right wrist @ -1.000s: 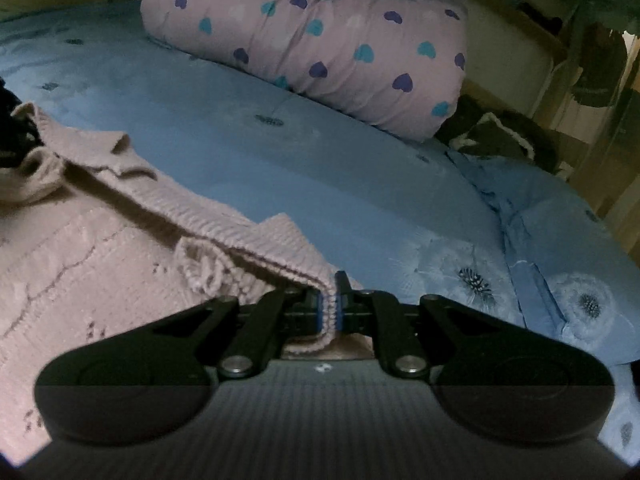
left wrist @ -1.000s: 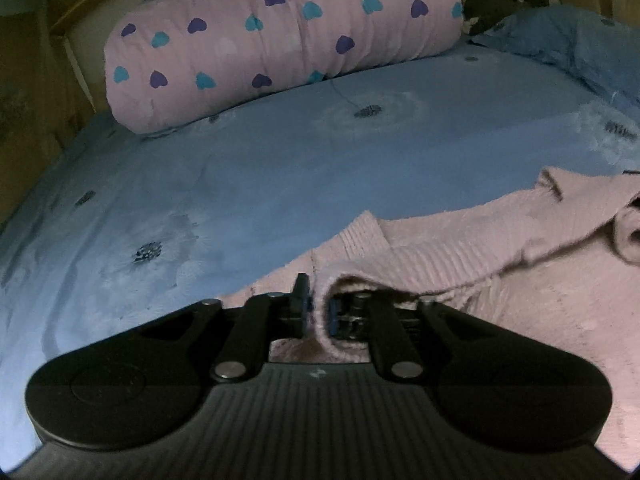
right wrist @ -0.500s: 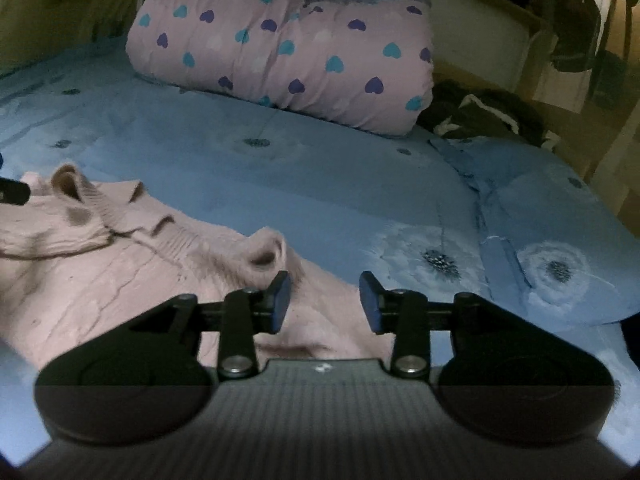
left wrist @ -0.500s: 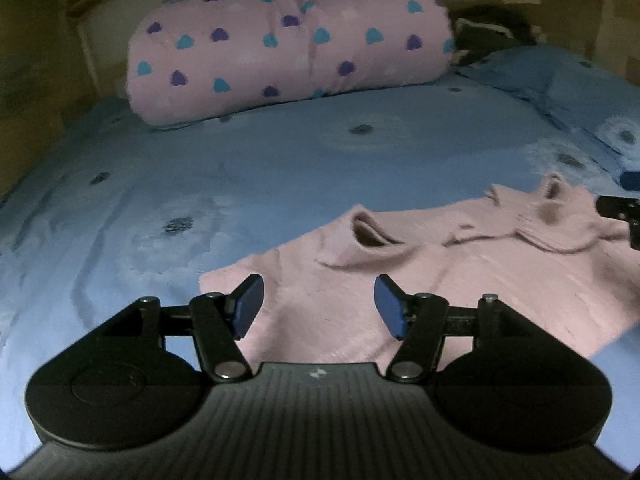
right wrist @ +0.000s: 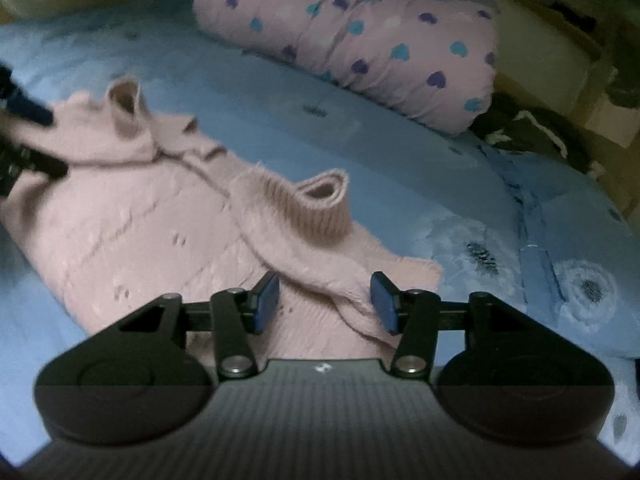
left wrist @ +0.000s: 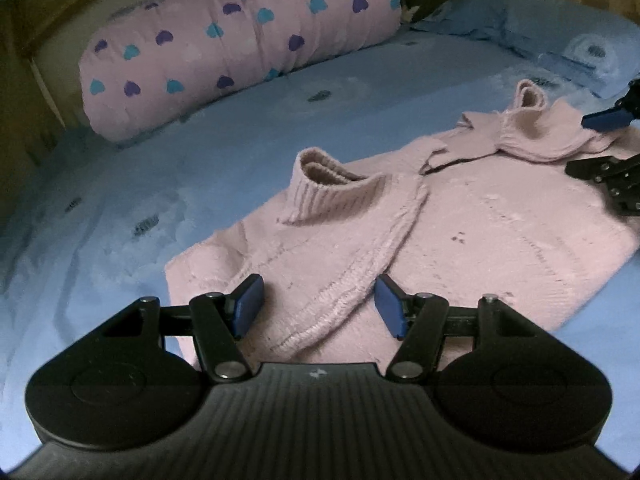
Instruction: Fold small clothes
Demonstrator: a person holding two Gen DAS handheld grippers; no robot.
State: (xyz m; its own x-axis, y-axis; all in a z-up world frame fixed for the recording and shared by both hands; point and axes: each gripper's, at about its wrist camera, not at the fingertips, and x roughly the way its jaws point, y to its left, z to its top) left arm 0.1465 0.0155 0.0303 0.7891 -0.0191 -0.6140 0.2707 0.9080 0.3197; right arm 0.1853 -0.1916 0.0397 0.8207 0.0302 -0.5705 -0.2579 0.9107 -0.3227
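The pink sweater (left wrist: 460, 216) is spread mid-frame on the blue bed (left wrist: 200, 152). The left gripper (left wrist: 318, 304) is held open, empty. The right gripper (right wrist: 324, 304) is opening, its pad perhaps brushing a sleeve; dark clothes (right wrist: 532, 136) are seen clearly only in its view.

Both wrist views face one sweater (left wrist: 460, 216) closely.

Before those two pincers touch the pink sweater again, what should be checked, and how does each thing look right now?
1. Left gripper empty, pads apart: ok.
2. Right gripper empty, jaws opening: ok.
3. Pink sweater resting on the blue bedsheet: ok.
4. Both sleeves folded inward over the body: ok; left cuff and right cuff stand up.
5. Sweater flat: not ok, rumpled near the collar.
6. Heart-print bolster apart from the sweater: ok.
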